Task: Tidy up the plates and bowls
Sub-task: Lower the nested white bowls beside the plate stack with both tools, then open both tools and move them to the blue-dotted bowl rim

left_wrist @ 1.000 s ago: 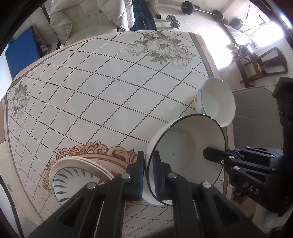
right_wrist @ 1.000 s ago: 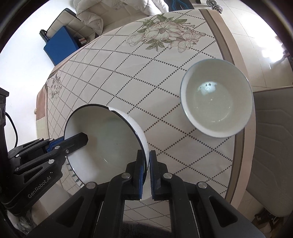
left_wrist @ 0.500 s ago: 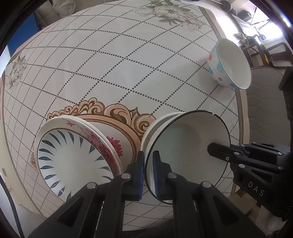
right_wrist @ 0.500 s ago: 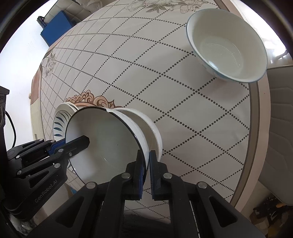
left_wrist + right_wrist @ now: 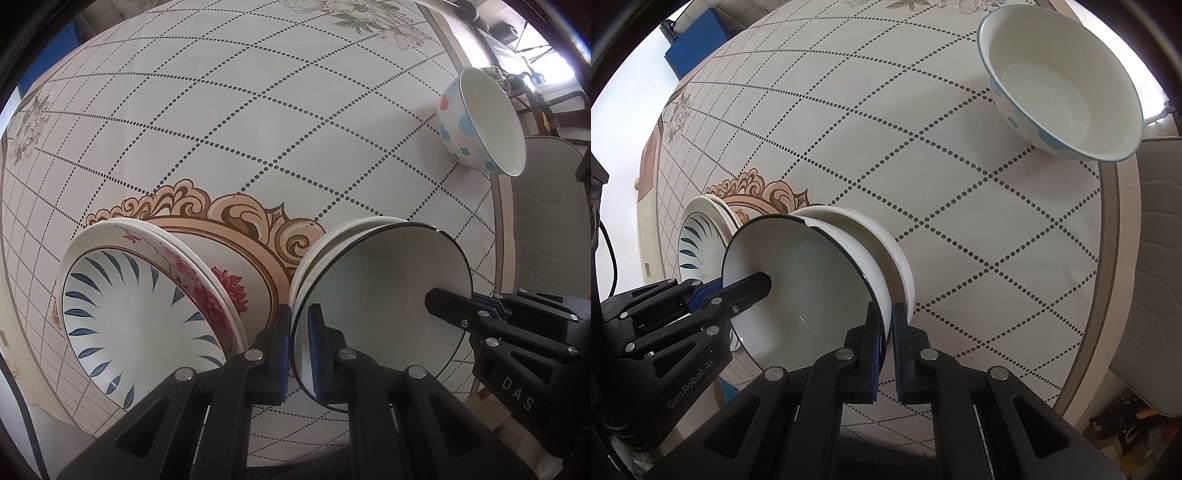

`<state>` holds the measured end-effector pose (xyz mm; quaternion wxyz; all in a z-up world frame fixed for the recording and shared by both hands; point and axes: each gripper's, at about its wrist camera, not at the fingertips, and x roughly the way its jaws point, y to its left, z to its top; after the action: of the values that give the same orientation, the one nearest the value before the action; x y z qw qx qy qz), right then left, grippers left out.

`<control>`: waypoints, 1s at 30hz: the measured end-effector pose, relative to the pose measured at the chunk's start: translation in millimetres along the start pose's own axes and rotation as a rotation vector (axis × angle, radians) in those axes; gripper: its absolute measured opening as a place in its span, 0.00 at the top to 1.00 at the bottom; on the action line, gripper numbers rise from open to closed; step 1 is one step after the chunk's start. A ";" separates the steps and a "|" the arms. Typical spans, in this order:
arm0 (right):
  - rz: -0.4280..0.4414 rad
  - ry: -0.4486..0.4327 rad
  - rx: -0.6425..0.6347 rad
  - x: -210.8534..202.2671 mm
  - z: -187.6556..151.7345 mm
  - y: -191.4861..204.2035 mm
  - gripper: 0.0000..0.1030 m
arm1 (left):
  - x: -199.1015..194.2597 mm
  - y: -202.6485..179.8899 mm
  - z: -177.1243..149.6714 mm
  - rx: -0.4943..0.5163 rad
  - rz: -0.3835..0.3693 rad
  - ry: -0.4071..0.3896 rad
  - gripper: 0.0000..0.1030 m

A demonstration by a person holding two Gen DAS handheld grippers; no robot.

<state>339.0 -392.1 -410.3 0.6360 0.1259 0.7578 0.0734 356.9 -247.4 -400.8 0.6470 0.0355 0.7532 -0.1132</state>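
The left gripper [image 5: 298, 325] is clamped on the near rim of a black-rimmed white bowl [image 5: 380, 295], one finger inside the bowl and one outside. The right gripper [image 5: 889, 321] pinches the opposite rim of the same bowl in the same way. The bowl sits nested in a plain white bowl [image 5: 886, 240] whose rim shows just behind it. Just beside the black-rimmed bowl, on the left gripper's side, lies a stack of plates [image 5: 140, 306], the top one painted with blue petals, a pink-flowered one under it. Well apart from the black-rimmed bowl, near the edge of the table [image 5: 229, 122], stands a spotted bowl [image 5: 480, 122].
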 end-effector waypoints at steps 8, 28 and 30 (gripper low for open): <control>-0.004 0.012 0.011 -3.5 4.7 0.8 0.91 | 1.7 7.3 -1.4 -0.010 -0.006 0.008 0.93; 0.030 0.004 0.037 -17.9 -4.7 -11.6 0.95 | -19.4 4.8 -16.9 -0.037 0.020 -0.051 0.92; 0.043 -0.037 0.021 -29.9 -6.8 -13.0 0.95 | -37.2 1.6 -17.9 -0.047 0.026 -0.097 0.91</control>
<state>335.9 -412.7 -384.3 0.6469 0.1502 0.7437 0.0767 345.9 -238.5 -362.0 0.6850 0.0249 0.7226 -0.0887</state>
